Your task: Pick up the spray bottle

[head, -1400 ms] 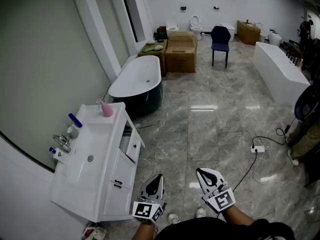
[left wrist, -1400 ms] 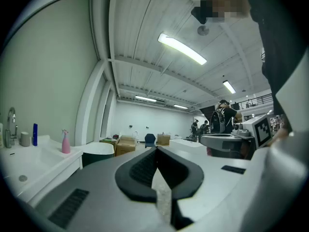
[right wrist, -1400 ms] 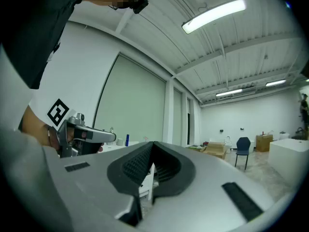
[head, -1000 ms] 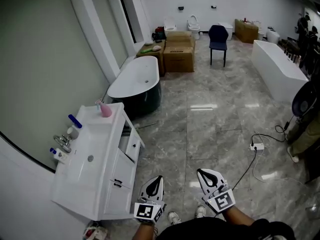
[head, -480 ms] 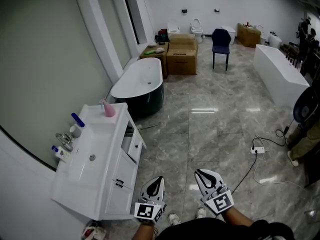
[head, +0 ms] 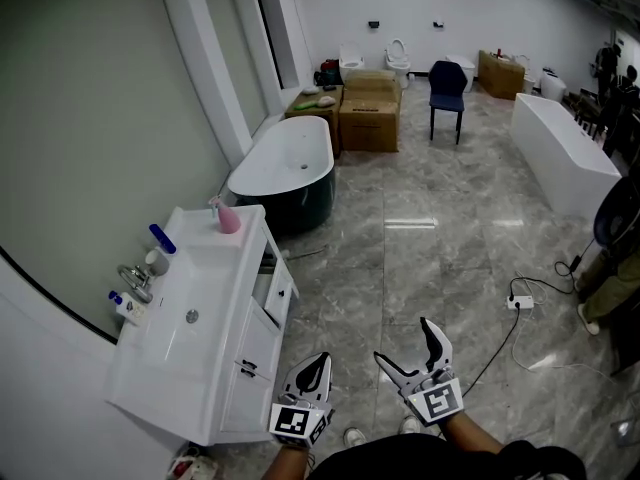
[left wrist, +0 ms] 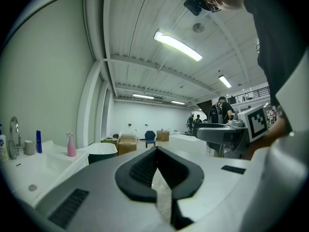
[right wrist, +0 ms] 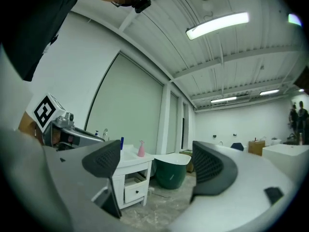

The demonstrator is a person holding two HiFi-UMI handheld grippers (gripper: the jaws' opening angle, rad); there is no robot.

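Across the room from the pink spray bottle (head: pixel 228 218) on the white vanity's (head: pixel 240 258) far corner, the right gripper (head: pixel 405 346) is opening its empty jaws, best carried level to straddle the bottle's body, while the left gripper (head: pixel 316 360) is clenched on nothing.

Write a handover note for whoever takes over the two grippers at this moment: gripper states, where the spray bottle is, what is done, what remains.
Left gripper: jaws together, nothing held.
Right gripper: jaws opening, nothing between them.
Pink spray bottle: upright on the far end of the white vanity, well away from both grippers.
Done: nothing picked up yet.
To do: walk up to the vanity, close one gripper's jaws on the spray bottle, and lift it.
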